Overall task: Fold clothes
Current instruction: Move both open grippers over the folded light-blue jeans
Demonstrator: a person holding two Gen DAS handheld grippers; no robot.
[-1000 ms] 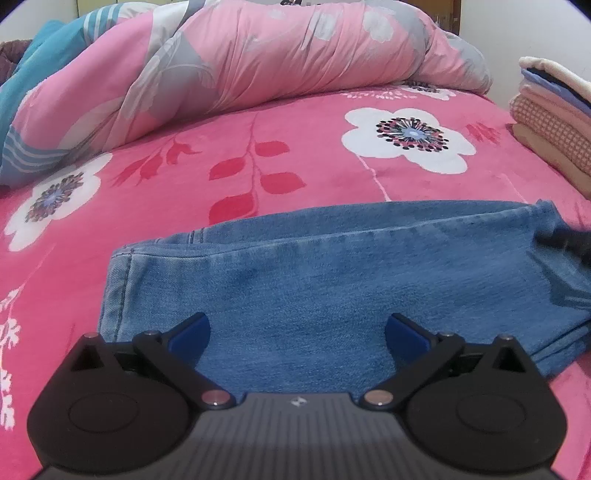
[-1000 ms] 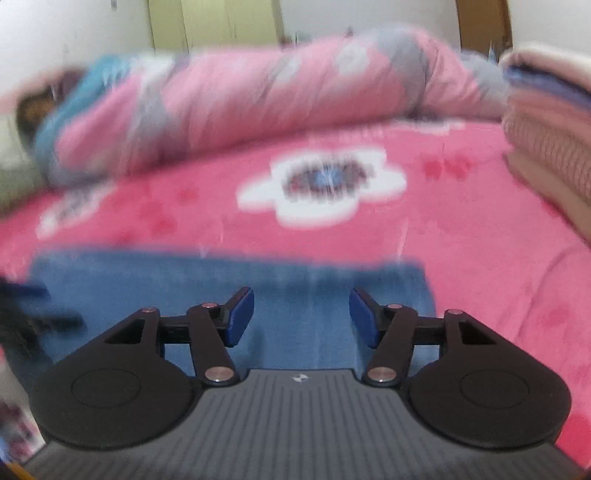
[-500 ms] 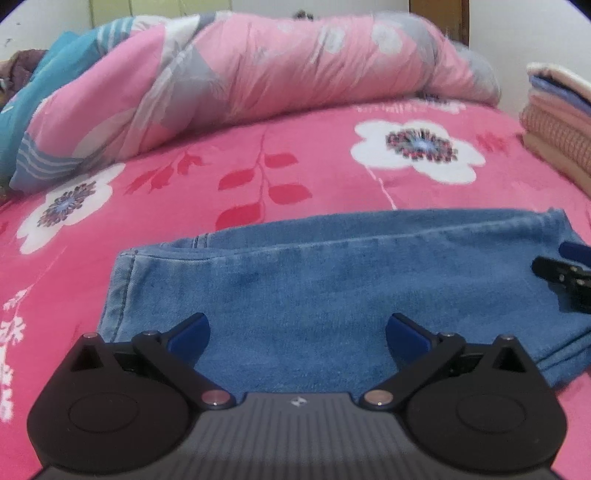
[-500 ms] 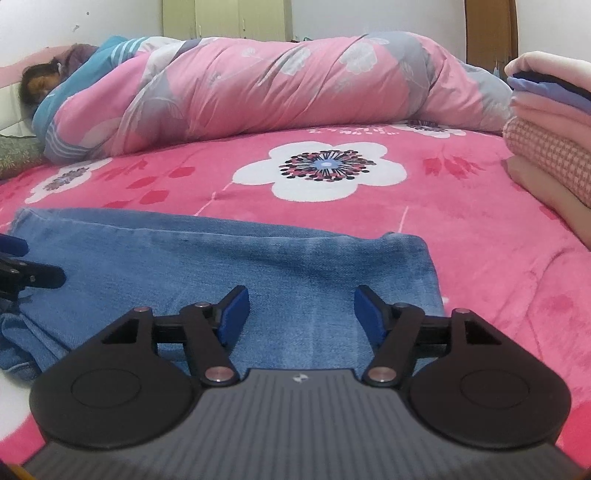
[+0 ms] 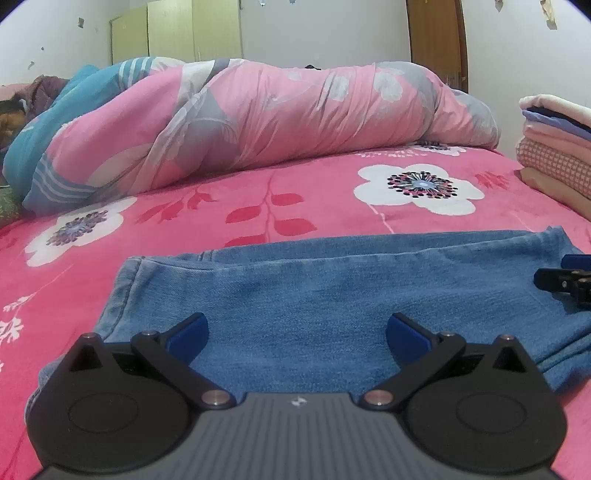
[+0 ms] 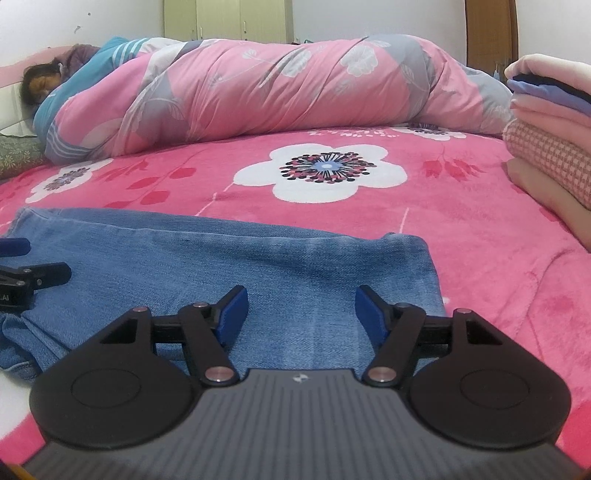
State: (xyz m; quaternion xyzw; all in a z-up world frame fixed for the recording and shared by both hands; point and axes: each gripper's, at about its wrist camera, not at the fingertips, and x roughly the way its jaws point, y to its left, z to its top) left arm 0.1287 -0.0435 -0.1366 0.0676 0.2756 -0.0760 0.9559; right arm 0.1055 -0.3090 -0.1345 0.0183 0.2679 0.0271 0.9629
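1. A pair of folded blue denim jeans (image 5: 332,295) lies flat as a long band across the near part of a bed covered by a bright pink fleece blanket with white flowers and red leaves (image 5: 295,192).
2. The left tool (image 5: 297,332) hangs low over the near edge of the jeans, its blue-padded fingers (image 5: 188,332) spread wide with only flat denim showing between them; the pads grip nothing.
3. The right tool (image 6: 301,314) is likewise over the jeans, toward their right end, with its blue pads (image 6: 373,317) parted and nothing pinched between them.
4. Each tool shows at the edge of the other's view: the right one at the right edge of the left wrist view, the left one at the left edge of the right wrist view, both above the denim.
5. Near the left tool, the left end of the jeans shows a stitched hem and layered edges.
6. Behind the jeans, a pink, grey and teal floral quilt (image 6: 295,92) is bundled along the far side of the bed, covering a person lying down (image 6: 48,85).
7. A stack of folded clothes in cream, blue, pink and check fabric (image 6: 546,122) sits on the bed at the right, well apart from the jeans.
8. Pale wardrobe doors (image 6: 229,18) and a brown wooden door (image 5: 436,40) stand against the back wall.
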